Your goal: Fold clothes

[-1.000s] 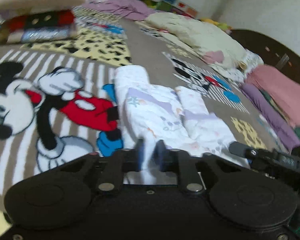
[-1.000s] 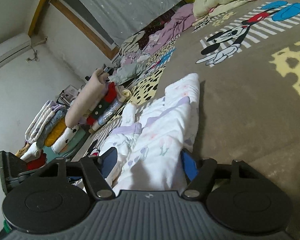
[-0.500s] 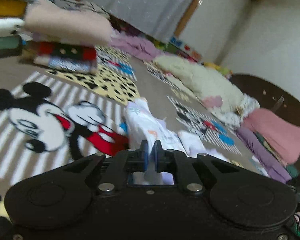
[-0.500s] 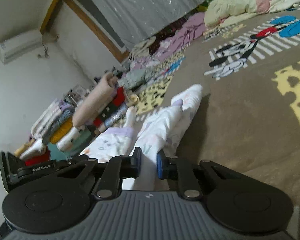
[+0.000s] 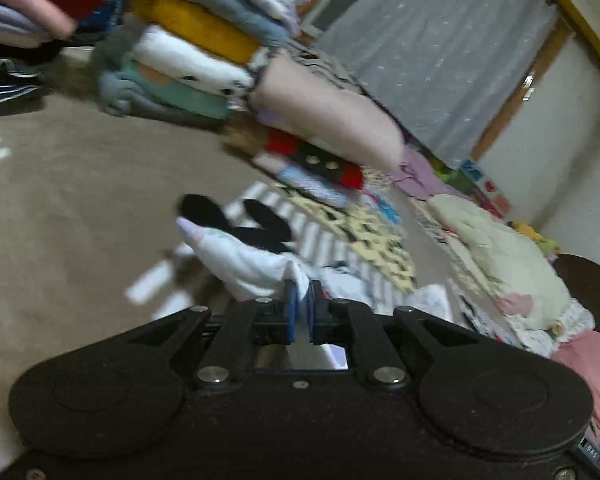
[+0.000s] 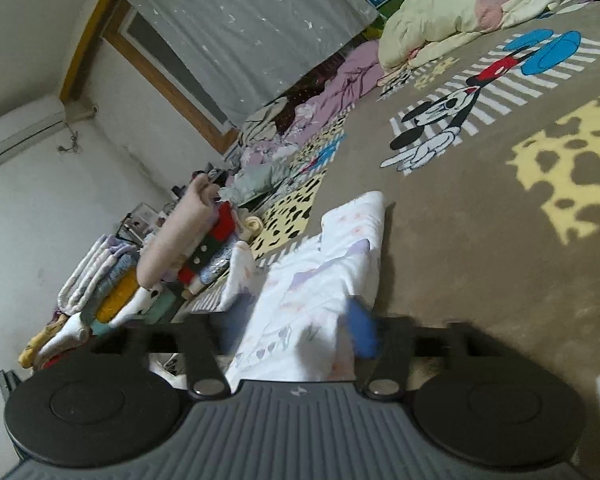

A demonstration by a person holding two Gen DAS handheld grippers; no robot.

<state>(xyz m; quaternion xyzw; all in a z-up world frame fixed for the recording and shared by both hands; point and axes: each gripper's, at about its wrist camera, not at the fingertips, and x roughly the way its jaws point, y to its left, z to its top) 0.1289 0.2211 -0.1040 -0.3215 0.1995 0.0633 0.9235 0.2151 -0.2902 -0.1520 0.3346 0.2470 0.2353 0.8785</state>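
Note:
A white garment with a pale purple and pink print (image 5: 244, 260) lies on the brown cartoon-print blanket (image 5: 60, 208). My left gripper (image 5: 300, 304) is shut on a fold of it, and the cloth rises to a point in front of the blue pads. In the right wrist view the same garment (image 6: 332, 256) stretches away over the blanket. My right gripper (image 6: 296, 332) has its jaws opening, wide apart and blurred. The cloth lies loosely between the blue pads (image 6: 362, 332) without being pinched.
Stacks of folded clothes (image 5: 196, 52) and a pink roll (image 5: 324, 116) stand at the far left. A cream quilt (image 6: 460, 4) and purple bedding (image 6: 340, 80) lie near the curtained window (image 6: 244, 20). Brown blanket (image 6: 480, 240) spreads to the right.
My left gripper has swung left and rolled with the cloth pinched, pulling a fold up. The right gripper closed on the garment half a second ago and has spread its jaws again.

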